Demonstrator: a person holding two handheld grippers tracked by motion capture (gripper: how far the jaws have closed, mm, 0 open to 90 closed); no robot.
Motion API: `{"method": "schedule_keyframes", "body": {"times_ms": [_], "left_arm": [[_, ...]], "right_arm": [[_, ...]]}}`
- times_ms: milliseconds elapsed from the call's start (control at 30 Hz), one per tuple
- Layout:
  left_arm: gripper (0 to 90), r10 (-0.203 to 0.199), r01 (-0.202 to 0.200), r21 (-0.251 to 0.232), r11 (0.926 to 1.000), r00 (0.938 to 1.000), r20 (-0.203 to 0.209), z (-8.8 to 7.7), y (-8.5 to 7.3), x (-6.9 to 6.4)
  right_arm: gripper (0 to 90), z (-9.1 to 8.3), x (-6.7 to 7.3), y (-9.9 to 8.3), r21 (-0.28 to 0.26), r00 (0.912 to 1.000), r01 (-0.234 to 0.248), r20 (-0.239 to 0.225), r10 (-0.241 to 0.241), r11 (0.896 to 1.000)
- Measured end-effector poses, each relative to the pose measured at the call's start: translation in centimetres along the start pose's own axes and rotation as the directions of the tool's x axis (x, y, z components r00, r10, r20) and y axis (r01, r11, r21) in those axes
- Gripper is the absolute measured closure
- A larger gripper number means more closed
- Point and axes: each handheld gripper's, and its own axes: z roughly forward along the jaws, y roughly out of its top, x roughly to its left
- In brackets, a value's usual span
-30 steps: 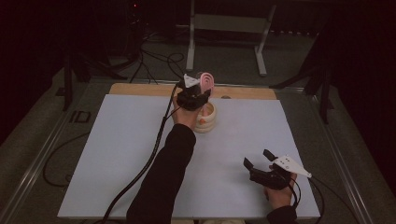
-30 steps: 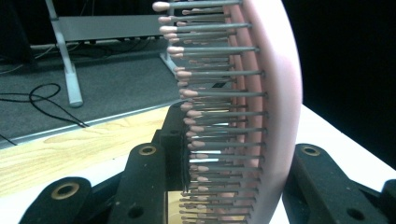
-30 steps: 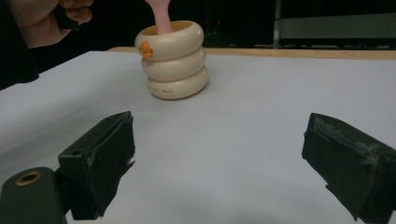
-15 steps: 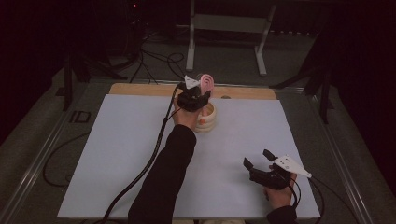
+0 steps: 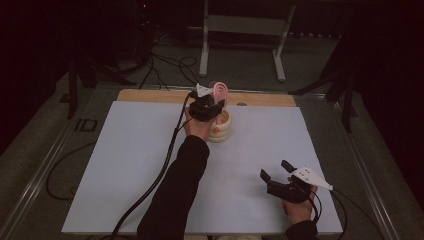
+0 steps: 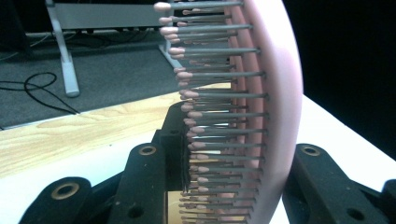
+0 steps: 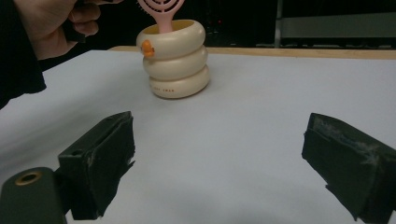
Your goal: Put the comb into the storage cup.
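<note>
I have the left gripper (image 5: 214, 106) clamped on the pink hairbrush (image 5: 220, 93), whose handle stands in the cream ringed holder (image 5: 220, 127) near the white mat's (image 5: 125, 165) far edge, beside the wooden strip (image 5: 150, 96). My right gripper (image 5: 278, 175) rests near the mat's near edge with its jaws spread wide, with bare mat between.

open mat (image 5: 125, 165) l/r of holder (image 5: 222, 131)
</note>
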Motion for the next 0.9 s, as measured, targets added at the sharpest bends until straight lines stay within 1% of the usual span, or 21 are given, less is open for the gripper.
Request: {"method": "schedule_keyframes", "body": {"times_ms": [167, 400, 500, 733, 900], "left_arm": [[63.9, 0.000, 0.000, 0.004, 1.0000, 1.0000, 0.004, 0.20, -0.18, -0.11], [63.8, -0.012, 0.012, 0.006, 0.9999, 0.9999, 0.006, 0.50, -0.45, -0.18], [63.8, -0.010, 0.010, 0.007, 0.9999, 0.9999, 0.005, 0.48, -0.45, -0.19], [63.7, -0.027, 0.027, 0.007, 0.9996, 0.9996, 0.012, 0.32, -0.54, 0.27], [63.8, -0.026, 0.026, 0.010, 0.9996, 0.9996, 0.013, 0.24, -0.54, 0.41]], "right_arm": [[9.1, 0.00, 0.00, 0.00, 0.000, 1.0000, 0.000, -0.001, 0.000, 1.000], [9.1, -0.06, -0.07, 0.02, 0.000, 1.0000, -0.002, 0.002, 0.002, 1.000], [9.1, -0.05, -0.06, 0.02, -0.001, 1.0000, -0.001, 0.001, 0.001, 1.000], [9.1, -0.02, 0.01, 0.01, 0.001, 1.0000, -0.002, -0.002, 0.002, 1.000], [9.1, 0.00, 0.02, 0.00, 0.002, 1.0000, -0.001, -0.003, 0.001, 1.000]]}}
